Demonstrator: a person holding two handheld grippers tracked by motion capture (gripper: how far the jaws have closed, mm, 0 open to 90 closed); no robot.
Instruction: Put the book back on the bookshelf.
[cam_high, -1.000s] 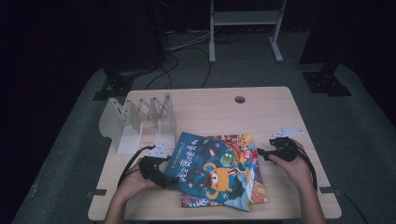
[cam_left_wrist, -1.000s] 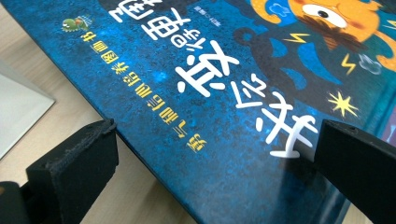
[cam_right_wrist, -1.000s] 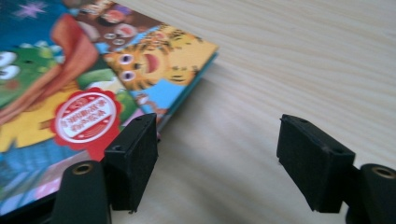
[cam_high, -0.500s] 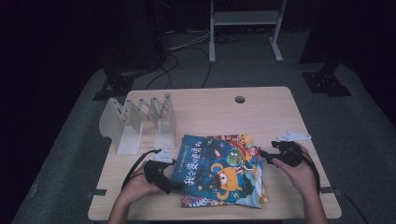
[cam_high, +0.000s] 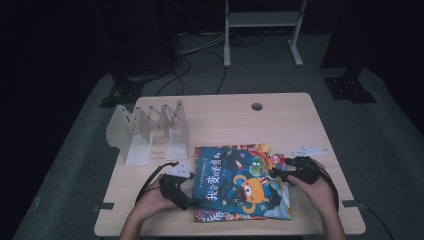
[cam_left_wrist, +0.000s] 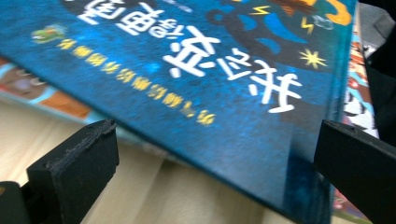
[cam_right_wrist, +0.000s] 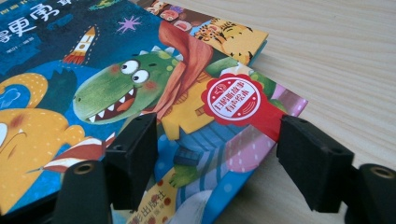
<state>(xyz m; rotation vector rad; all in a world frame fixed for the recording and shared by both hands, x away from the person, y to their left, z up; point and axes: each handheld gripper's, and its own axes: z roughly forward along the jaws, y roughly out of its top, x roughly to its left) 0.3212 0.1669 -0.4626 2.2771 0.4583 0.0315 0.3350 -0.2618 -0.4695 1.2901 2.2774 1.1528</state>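
On the pale wooden tabletop (cam_high: 225, 115), the blue picture book (cam_high: 240, 187) has slid right; both grippers' jaws, left (cam_high: 192, 202) and right (cam_high: 278, 170), straddle its edges unclamped, the right's just widening.

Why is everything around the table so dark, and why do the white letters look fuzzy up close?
High view: light falls on the pale wooden table, the floor around is dim. Left gripper view: the blue picture book cover sits too close, so its near edge and letters blur. Right gripper view: the green dinosaur drawing is sharp, the black jaws soft.
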